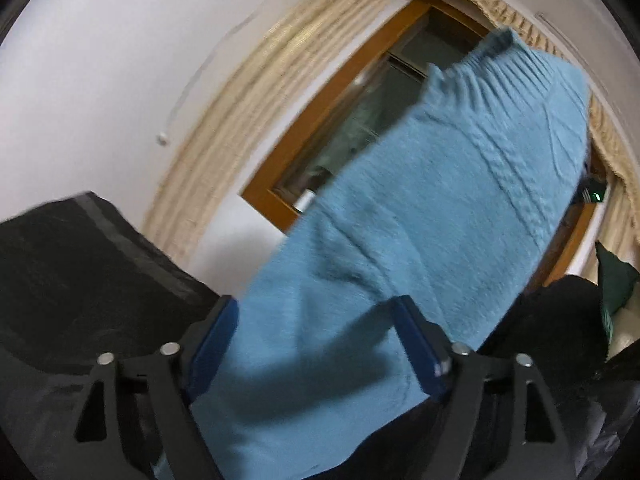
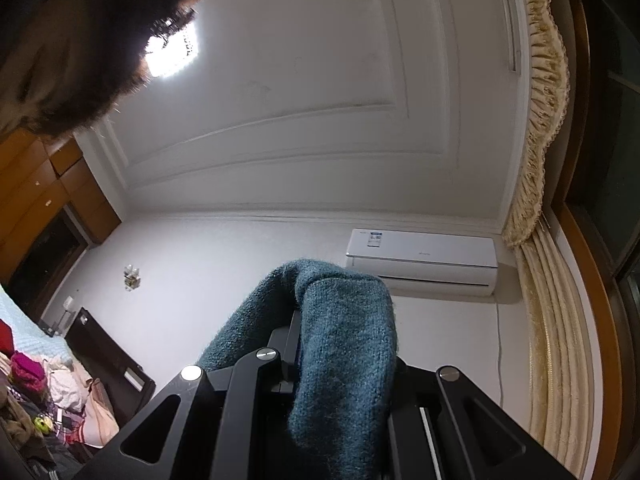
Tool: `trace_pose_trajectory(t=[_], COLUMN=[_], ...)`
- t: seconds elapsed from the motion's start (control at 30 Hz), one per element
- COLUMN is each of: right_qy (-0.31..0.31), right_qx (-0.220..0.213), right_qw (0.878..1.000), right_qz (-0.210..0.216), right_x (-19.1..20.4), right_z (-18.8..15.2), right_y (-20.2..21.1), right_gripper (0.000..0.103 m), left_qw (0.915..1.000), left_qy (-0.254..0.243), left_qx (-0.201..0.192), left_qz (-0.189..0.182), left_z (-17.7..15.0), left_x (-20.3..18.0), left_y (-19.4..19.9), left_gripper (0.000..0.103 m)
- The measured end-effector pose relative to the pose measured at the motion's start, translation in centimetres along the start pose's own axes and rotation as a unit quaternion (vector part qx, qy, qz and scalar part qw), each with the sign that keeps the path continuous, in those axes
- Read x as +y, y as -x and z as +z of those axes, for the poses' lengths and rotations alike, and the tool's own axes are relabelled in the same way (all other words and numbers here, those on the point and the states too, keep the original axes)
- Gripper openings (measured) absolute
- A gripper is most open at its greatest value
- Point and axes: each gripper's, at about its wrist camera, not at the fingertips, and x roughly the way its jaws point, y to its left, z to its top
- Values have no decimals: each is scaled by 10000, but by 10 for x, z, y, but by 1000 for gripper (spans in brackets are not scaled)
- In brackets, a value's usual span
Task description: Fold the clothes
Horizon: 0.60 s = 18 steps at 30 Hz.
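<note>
A light blue knit sweater [image 1: 420, 208] hangs in the air in the left wrist view, its ribbed hem toward the window. My left gripper [image 1: 316, 320] has its blue-padded fingers [image 1: 416, 340] wide apart with the sweater lying across and between them; it is open. My right gripper [image 2: 320, 344] points up at the ceiling and is shut on a bunched fold of the same sweater [image 2: 344, 344], which looks dark teal here and drapes over the fingers, hiding their tips.
A wooden-framed window [image 1: 352, 120] with beige curtains [image 1: 240, 128] lies ahead of the left gripper. A wall air conditioner [image 2: 422, 256], a wooden wardrobe [image 2: 44, 200] and a bed with piled clothes [image 2: 36, 376] show in the right wrist view. A person's dark hair [image 2: 72, 32] is at upper left.
</note>
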Motion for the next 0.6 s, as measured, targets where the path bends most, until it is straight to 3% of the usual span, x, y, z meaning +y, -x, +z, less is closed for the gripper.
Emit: trace_pose_trajectory(t=[0.07, 0.2, 0.4, 0.5, 0.53, 0.6], right_qy=[-89, -402, -536, -425, -391, -300], right_qx=[-69, -115, -107, -35, 32, 242], right_qw=[9999, 9989, 9981, 9987, 9989, 9992], right_qz=[81, 213, 295, 266, 250, 125], right_x=[-2, -10, -17, -17, -19, -21], right_z=[4, 11, 19, 18, 17, 10], right_y=[5, 13, 20, 18, 15, 9], right_gripper=[11, 11, 11, 11, 11, 11], left_qw=[9997, 9969, 9836, 9804, 9805, 9817], left_qy=[176, 480, 745, 713, 683, 677], left_qx=[-184, -236, 317, 583, 653, 714], left_qz=[-33, -575, -1612, -1744, -1721, -1630], left_z=[1, 3, -18, -27, -31, -34], left_x=[12, 33, 31, 15, 10, -3], left_y=[13, 16, -5, -13, -15, -11], left_gripper=[103, 103, 103, 102, 98, 77])
